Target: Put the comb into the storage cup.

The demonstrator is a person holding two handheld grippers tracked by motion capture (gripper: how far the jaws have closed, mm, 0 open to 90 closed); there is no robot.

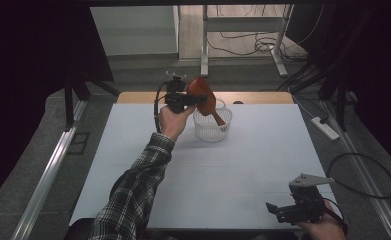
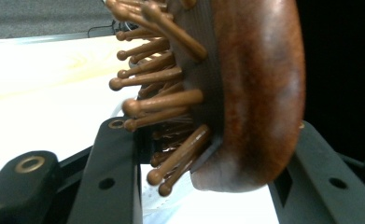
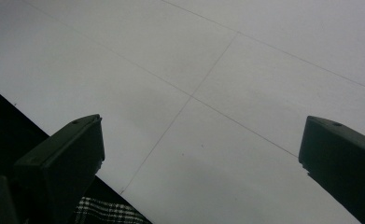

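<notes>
High view: right gripper (image 1: 283,210) sits at the near right edge of the white table (image 1: 243,165), jaws wide apart, nothing between them. Farther out, left gripper (image 1: 195,100) is clamped on a brown wooden hairbrush (image 1: 203,92), handle dipping into the white wire basket (image 1: 212,129). Beyond: grey floor, desk legs, loose cables.

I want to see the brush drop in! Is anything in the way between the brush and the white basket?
Nothing visible blocks it. The left tool holds the wooden brush by its head right over the white basket, and the handle end already dips inside the rim. The basket looks empty around it.
</notes>
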